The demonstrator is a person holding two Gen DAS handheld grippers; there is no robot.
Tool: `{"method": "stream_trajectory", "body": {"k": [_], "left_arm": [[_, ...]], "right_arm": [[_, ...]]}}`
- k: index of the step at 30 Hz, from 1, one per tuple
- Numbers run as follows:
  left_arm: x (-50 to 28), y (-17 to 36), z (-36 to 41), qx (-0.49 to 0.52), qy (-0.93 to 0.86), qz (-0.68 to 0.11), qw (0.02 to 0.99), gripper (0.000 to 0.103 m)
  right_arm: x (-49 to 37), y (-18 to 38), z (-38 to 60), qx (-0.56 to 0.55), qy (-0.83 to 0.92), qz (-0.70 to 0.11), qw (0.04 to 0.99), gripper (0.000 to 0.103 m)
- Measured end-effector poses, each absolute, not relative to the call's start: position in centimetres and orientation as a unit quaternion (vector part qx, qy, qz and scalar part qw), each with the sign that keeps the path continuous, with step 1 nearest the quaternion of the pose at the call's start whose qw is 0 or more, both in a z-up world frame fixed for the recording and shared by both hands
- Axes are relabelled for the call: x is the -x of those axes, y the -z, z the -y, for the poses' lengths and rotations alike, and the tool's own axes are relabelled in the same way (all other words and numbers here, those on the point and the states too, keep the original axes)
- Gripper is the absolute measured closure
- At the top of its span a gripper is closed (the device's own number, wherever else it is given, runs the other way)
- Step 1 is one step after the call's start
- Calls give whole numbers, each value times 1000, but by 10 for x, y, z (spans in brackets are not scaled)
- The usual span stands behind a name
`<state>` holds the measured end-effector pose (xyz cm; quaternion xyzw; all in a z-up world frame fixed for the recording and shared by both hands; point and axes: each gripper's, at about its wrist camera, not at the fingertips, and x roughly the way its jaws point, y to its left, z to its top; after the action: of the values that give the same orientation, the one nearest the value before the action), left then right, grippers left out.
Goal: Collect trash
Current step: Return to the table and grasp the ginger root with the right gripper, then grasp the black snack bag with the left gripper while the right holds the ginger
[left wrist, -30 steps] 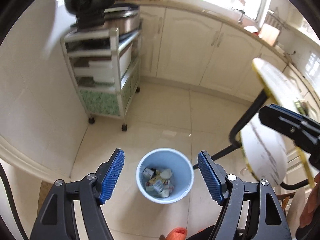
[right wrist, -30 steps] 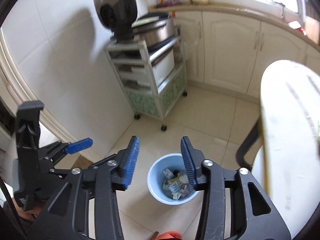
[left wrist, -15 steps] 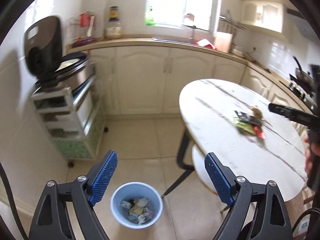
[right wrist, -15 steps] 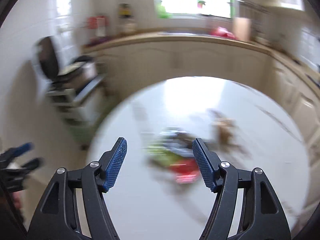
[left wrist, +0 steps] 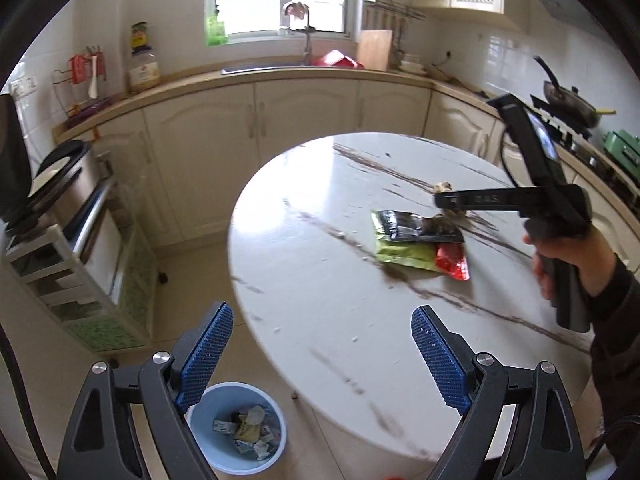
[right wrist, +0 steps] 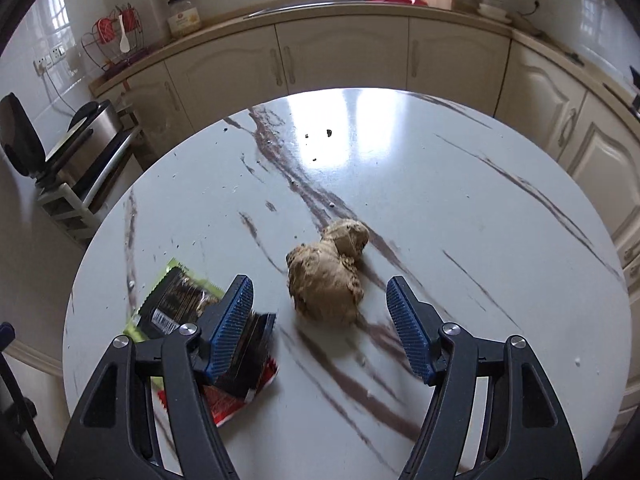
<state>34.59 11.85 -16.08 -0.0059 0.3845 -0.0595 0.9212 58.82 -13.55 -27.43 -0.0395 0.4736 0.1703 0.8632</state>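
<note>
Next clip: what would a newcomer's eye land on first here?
Probably the brown crumpled lump on the round marble table, just ahead of the open right gripper. Beside it lie overlapping snack wrappers, green, black and red. On the floor below the open left gripper stands a blue bin already holding trash.

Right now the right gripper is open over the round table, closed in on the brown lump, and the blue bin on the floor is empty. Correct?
Not quite. The blue bin is not empty: the left wrist view shows scraps and wrappers inside it. The rest holds: the right gripper is open over the round table, with the brown lump just ahead between its fingers.
</note>
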Motion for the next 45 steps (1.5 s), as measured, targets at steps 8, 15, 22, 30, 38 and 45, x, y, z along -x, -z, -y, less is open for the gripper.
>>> {"method": "stream_trajectory", "body": {"k": [8,15,22,30,38,45], "left_arm": [[-396,169,-84,-4,88,-400,912,15],[-451,182,-56,-10,135,-409,903,15],[-502,200,-15,-113,151,-415,890,15],[-540,221,-5,-129,160,-428,880,21],[-546,223,5,-129,193,-418,878,49],[-544,222,3,-108,188,-415,884,69]], "right_arm": [[-598,286,143,47,-196,-474,857,66],[-587,273,169,38,-203,-452,868,67],[-564,257,201,14,-225,-443,868,67],[-558,254,215,-5,-241,-441,865,67],[-549,254,217,-29,-253,-442,860,67],[-539,252,211,-33,-259,-438,860,67]]}}
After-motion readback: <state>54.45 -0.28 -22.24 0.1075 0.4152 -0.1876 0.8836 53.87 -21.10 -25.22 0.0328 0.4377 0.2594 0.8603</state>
